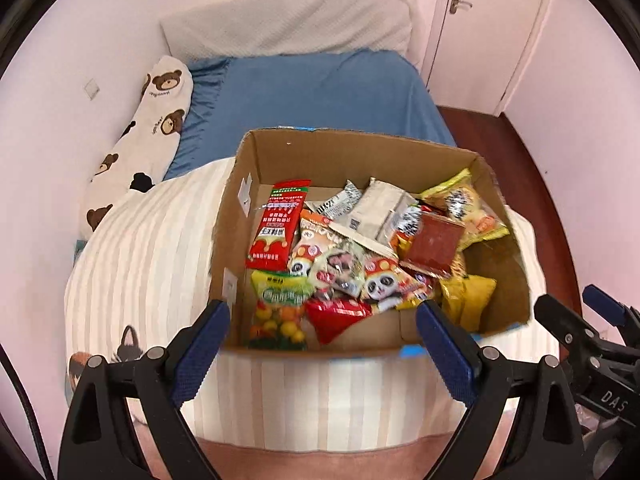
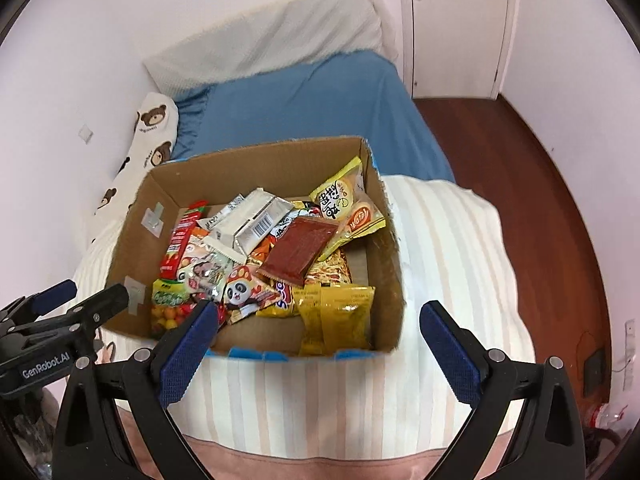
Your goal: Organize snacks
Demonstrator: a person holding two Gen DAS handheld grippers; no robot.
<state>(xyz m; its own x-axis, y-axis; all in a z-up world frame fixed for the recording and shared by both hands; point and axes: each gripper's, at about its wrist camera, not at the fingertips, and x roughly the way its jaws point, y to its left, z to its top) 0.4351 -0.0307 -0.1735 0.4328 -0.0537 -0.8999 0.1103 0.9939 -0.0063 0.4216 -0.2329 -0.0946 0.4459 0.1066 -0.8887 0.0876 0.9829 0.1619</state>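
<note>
Handling notes: loose snack packets in an open carton

Assessing grip options before any contact. Cardboard box (image 1: 352, 160) sits on a striped quilt (image 1: 152, 248) at the near end of a bed (image 1: 320, 88), top open, packets heaped loosely inside. Left gripper (image 1: 323, 326) hangs over the near box edge, jaws spread wide, nothing between the pads. Right gripper (image 2: 319, 326) likewise spread and empty, poised over the near right corner of the box.

Contents, judged by look:
- Red sachet-style packet (image 1: 278, 226) leans near the left inner wall; flat and probably light. Its upper sealed edge is the easiest place to pinch.
- Panda-print packets (image 1: 380, 284) lie mid-heap and overlap their neighbours (likely to drag others along if pulled sideways); lift straight up by a crimped end.
- Flat dark-red packet (image 2: 298, 254) lies on top, glossy film, probably slippery on the faces; take an edge seam, not the middle.
- Yellow pouches (image 2: 340, 312) at the near right look puffy and soft; contents may crush, so close gently.
- Candy bag with round sweets (image 1: 280, 312) at the near left corner looks heavier and lumpy; grip the top seal.

Quilt beneath is soft, so the box may tilt if pressed.
</note>
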